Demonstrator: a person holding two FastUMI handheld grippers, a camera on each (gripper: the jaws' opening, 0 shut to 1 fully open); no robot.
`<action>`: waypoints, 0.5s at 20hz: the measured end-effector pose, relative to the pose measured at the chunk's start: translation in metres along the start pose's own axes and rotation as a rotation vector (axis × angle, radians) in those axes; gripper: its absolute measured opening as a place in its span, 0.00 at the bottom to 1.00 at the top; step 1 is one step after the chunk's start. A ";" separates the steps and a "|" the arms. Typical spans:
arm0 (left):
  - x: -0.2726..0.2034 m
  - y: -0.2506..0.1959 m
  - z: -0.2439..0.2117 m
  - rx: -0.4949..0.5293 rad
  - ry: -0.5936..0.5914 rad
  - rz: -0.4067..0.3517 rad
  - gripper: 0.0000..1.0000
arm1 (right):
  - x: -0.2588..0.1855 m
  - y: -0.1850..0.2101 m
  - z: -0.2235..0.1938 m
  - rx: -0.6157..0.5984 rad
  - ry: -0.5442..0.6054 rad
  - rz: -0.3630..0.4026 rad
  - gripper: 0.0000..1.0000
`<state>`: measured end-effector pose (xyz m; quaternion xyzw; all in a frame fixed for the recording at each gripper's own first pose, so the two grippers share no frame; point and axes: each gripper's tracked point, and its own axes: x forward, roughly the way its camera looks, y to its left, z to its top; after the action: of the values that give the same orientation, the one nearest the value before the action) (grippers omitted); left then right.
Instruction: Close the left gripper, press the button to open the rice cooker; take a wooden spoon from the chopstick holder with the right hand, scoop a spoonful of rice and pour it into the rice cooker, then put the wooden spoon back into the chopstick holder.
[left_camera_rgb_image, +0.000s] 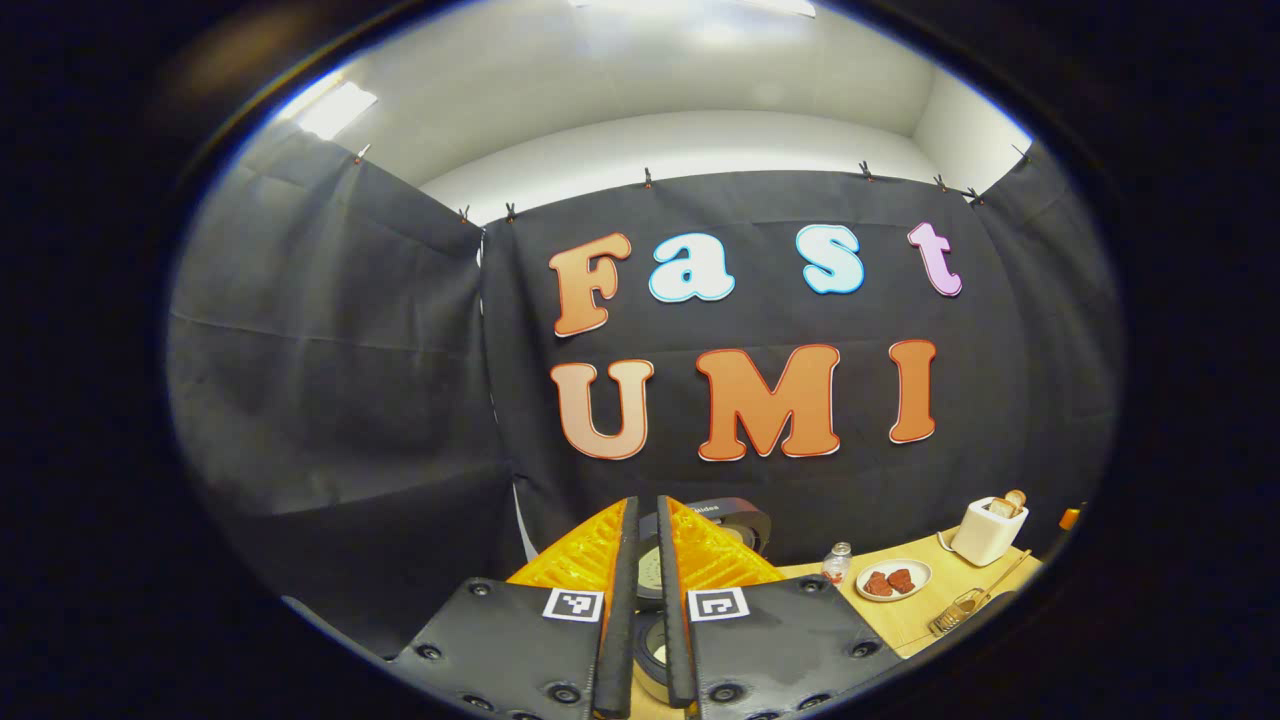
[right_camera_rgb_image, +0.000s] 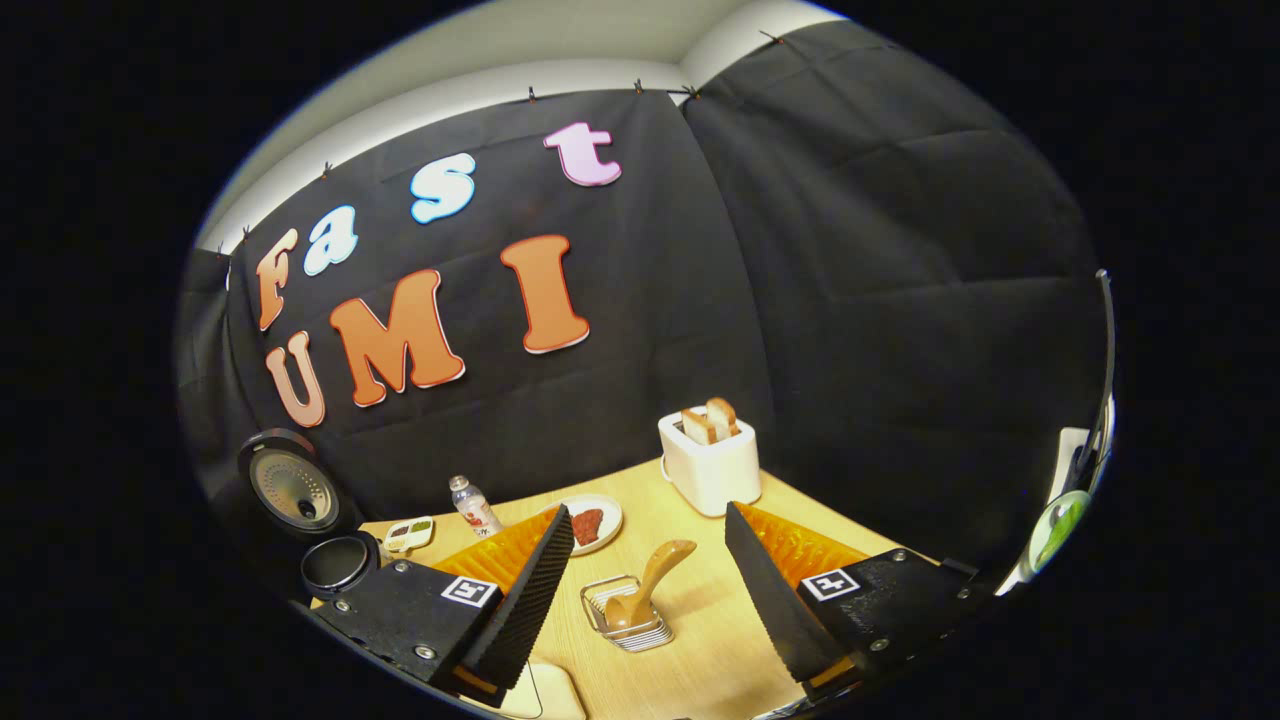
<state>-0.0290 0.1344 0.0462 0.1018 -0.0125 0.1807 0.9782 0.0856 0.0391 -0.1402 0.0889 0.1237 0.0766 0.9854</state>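
**Left tool closed before the cooker; right tool open over the spoon**

Left tool (left_camera_rgb_image: 645, 600), in the left gripper view, has its two fingers drawn almost together, only a thin slit between them, with nothing gripped. Through that slit and just above the fingertips appears the rice cooker (left_camera_rgb_image: 710, 525), its lid raised and upright against the black cloth wall. To the right on the tabletop (left_camera_rgb_image: 920, 615) stand a small bottle (left_camera_rgb_image: 838, 562), a plate (left_camera_rgb_image: 893, 579) bearing red pieces, a wire holder (left_camera_rgb_image: 962, 606) with a wooden handle slanting out of it, and a white toaster (left_camera_rgb_image: 988, 530) loaded with bread.

Right tool (right_camera_rgb_image: 650, 590), in the right gripper view, is spread wide and holds nothing. Between its fingers, on the tabletop (right_camera_rgb_image: 700, 640), lies the wire chopstick holder (right_camera_rgb_image: 625, 615); the wooden spoon (right_camera_rgb_image: 645, 590) rests in it, bowl down, handle tilted up and to the right. Neither finger touches spoon or holder. Beyond them sit the plate (right_camera_rgb_image: 590, 522) and the toaster (right_camera_rgb_image: 710, 462) with two slices standing in its slots. Farther left are the bottle (right_camera_rgb_image: 474, 506), a small divided dish (right_camera_rgb_image: 408, 535), and the rice cooker (right_camera_rgb_image: 338, 562), open, its dark pot exposed and the round lid (right_camera_rgb_image: 290, 488) standing upright behind it. A pale object of uncertain kind shows at the bottom edge, beside the left finger.
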 end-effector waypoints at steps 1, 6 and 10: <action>-0.004 0.000 0.001 0.005 -0.003 0.002 0.22 | 0.009 -0.003 -0.009 0.008 0.016 -0.003 0.95; -0.021 0.007 0.001 -0.046 0.009 -0.002 0.57 | 0.051 -0.019 -0.056 0.114 0.113 -0.012 0.95; -0.029 0.024 0.003 -0.075 0.002 0.029 0.80 | 0.083 -0.013 -0.089 0.167 0.199 -0.004 0.93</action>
<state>-0.0648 0.1450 0.0516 0.0647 -0.0198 0.1945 0.9786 0.1436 0.0545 -0.2466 0.1623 0.2267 0.0727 0.9576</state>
